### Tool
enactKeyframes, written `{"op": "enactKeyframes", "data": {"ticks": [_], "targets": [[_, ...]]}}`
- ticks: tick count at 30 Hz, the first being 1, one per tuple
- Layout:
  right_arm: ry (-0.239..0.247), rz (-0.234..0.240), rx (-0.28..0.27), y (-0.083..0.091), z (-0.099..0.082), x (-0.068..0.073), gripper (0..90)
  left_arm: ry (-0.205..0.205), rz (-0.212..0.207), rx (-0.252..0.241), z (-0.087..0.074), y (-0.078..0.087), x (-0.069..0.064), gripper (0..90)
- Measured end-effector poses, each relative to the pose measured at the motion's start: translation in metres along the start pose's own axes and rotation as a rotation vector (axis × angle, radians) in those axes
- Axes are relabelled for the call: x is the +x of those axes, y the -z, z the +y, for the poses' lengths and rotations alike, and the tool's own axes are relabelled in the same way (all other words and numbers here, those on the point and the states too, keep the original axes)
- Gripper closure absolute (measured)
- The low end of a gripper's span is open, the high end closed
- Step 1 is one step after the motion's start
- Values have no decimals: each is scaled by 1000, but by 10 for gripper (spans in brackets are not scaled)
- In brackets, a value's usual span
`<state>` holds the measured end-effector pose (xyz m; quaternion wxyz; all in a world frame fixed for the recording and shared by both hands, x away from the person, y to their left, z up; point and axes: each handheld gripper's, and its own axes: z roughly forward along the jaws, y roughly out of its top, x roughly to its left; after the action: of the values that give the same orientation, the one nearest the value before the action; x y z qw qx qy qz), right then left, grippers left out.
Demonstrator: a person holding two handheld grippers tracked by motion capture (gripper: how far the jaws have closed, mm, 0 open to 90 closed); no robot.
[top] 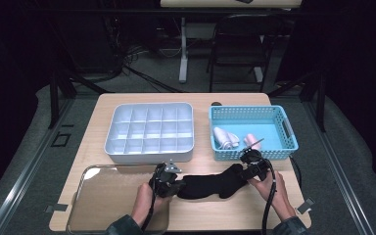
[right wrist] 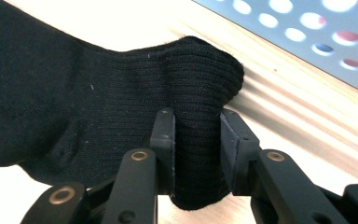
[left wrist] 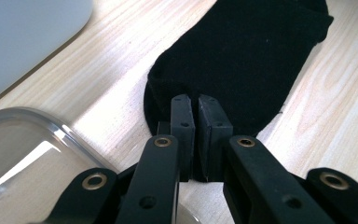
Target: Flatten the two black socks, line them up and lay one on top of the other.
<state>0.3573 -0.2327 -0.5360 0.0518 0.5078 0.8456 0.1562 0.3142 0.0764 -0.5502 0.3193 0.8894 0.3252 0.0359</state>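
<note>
1. You hold the black sock [top: 210,183], lying on the worktop [top: 235,210] just before the blue basket [top: 252,131]: left tool [left wrist: 194,105] clamps its toe, right tool [right wrist: 196,122] pinches its cuff.
2. Next, judge a fold: bring both ends together.

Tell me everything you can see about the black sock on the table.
The black sock is a dark ribbed knit and lies flat, stretched sideways along the near part of the wooden table, in front of the blue basket. The left tongs are pinched shut on one end, near a clear lid. The right tongs grip the bunched ribbed cuff at the other end.
</note>
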Motion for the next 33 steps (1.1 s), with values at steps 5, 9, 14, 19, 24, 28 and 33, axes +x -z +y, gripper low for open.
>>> {"op": "enactKeyframes", "data": {"ticks": [5, 9, 14, 19, 24, 28, 33], "targets": [[13, -3, 29, -2, 0, -1, 537, -4, -5, 32, 0, -2, -2, 848], [-17, 53, -1, 8, -4, -10, 495, 32, 6, 32, 0, -1, 2, 711], [-50, 20, 6, 6, -6, -17, 551, 43, 18, 59, 1, -8, 1, 647], [-46, 2, 33, -2, -4, -15, 645, 26, 38, 71, 1, -11, -1, 694], [-58, 8, 28, -2, -5, -18, 719, 31, 50, 81, 1, -11, -1, 642], [-65, 5, 22, -1, -6, -17, 800, 41, 54, 86, 1, -13, -1, 631], [-39, -28, -46, 12, -3, -8, 830, 17, 49, 89, 4, -15, -5, 731]]}}
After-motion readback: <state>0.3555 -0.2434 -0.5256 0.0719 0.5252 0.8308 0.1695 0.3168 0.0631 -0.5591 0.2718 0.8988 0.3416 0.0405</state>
